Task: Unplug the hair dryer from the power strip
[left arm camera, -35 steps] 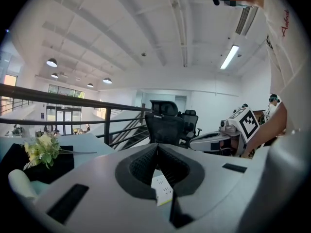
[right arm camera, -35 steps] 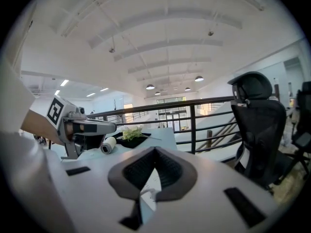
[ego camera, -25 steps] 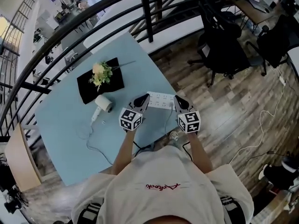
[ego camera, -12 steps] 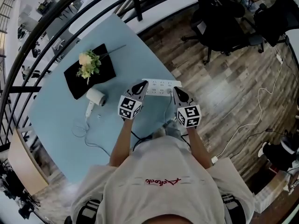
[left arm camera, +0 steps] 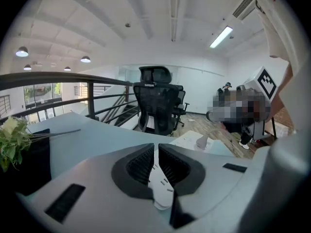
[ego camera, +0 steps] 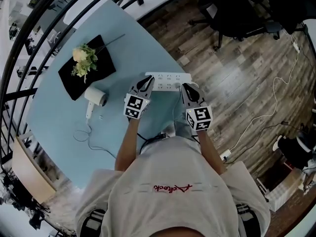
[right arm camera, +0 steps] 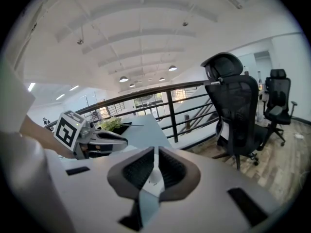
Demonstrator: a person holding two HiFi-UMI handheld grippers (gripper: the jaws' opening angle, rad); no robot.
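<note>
Tool L (ego camera: pixel 146 81) & tool R (ego camera: pixel 184 88) closed, ribbed pads | white oblong power strip (ego camera: pixel 170 81) at tips, contact unclear

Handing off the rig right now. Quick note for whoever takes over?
Left tool: shut, empty, at the left end of the power strip; contact unclear.
Right tool: shut, empty, at the strip's right end.
Things: the strip lies near the edge of the table. The hair dryer lies apart to its left, cord looping toward the person.
Done: nothing yet; the plug appears still seated in the strip.
Left: probably steady the strip with one tool, open the other, grip the plug, pull it out.
</note>
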